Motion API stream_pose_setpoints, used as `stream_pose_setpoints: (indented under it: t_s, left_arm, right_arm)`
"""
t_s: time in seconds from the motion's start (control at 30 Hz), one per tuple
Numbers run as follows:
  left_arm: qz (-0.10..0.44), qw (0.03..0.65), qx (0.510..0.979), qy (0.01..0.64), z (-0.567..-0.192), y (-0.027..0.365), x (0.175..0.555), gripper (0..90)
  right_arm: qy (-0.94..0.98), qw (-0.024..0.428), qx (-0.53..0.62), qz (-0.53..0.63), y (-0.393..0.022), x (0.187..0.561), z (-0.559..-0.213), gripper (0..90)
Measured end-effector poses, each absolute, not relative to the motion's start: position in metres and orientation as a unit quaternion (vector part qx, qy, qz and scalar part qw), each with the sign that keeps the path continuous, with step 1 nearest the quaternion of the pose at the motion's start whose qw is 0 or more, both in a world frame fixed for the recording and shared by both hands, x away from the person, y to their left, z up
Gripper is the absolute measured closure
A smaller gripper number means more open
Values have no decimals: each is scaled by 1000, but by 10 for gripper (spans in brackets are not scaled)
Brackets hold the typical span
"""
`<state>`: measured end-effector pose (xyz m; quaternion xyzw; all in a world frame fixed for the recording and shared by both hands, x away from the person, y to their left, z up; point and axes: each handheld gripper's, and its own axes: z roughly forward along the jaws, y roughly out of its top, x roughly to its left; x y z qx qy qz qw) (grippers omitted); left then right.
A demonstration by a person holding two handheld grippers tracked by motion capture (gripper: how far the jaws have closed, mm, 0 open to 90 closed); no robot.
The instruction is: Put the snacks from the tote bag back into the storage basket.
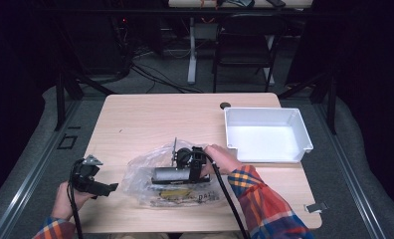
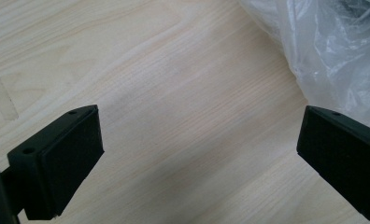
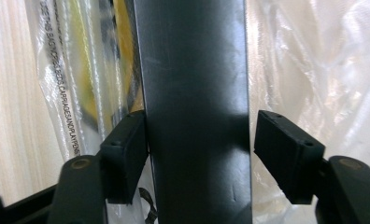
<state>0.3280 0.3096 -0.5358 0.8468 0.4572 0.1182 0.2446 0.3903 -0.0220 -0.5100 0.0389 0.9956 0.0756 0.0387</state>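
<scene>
Clear plastic bag (image 1: 172,179) lies crumpled on the wooden table (image 1: 150,117), near the person's edge and roughly centred between the two hands. Film is thin, glossy, wrinkled; in the right gripper view it carries a line of small black printed text running along one edge and a yellow patch showing through the layers.

Lying on or in the bag: a dark grey metal cylinder (image 1: 171,174), smooth, with a dull sheen and a soft vertical highlight. In the high view it lies level, long axis running left to right, with a black fitting and a thin upright rod at its far end. Whether it sits inside the film or on top cannot be told.

Right gripper (image 1: 197,164) comes down over the cylinder from above. In the right gripper view the cylinder (image 3: 195,112) stands between the two black jaws: the left pad (image 3: 127,154) sits against its side, the right pad stands slightly off with a narrow gap. Jaws part-closed, grip not complete.

Left gripper (image 1: 110,188) is held low over bare table just left of the bag, jaws spread wide, nothing between them. Bag edge (image 2: 332,51) shows at the upper right of the left gripper view.

White plastic bin (image 1: 264,134) sits at the table's far right, well apart from the bag.
</scene>
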Motion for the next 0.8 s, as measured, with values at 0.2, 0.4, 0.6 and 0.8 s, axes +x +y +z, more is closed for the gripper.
stream_pose_setpoints:
  t_s: [0.2, 0.4, 0.6, 0.8]
  left_arm:
    - [115, 245, 848, 456, -537, 309, 329, 3]
    - [112, 242, 850, 454, -538, 309, 329, 3]
    - [111, 242, 851, 453, -537, 309, 329, 3]
    - [111, 241, 852, 451, -537, 309, 329, 3]
  right_arm:
    - [998, 29, 28, 49, -16, 394, -518, 386]
    - [999, 24, 20, 28, -10, 395, -521, 396]
    - [1000, 21, 14, 10, -6, 397, -524, 403]
    - [1000, 21, 11, 11, -7, 397, -524, 419]
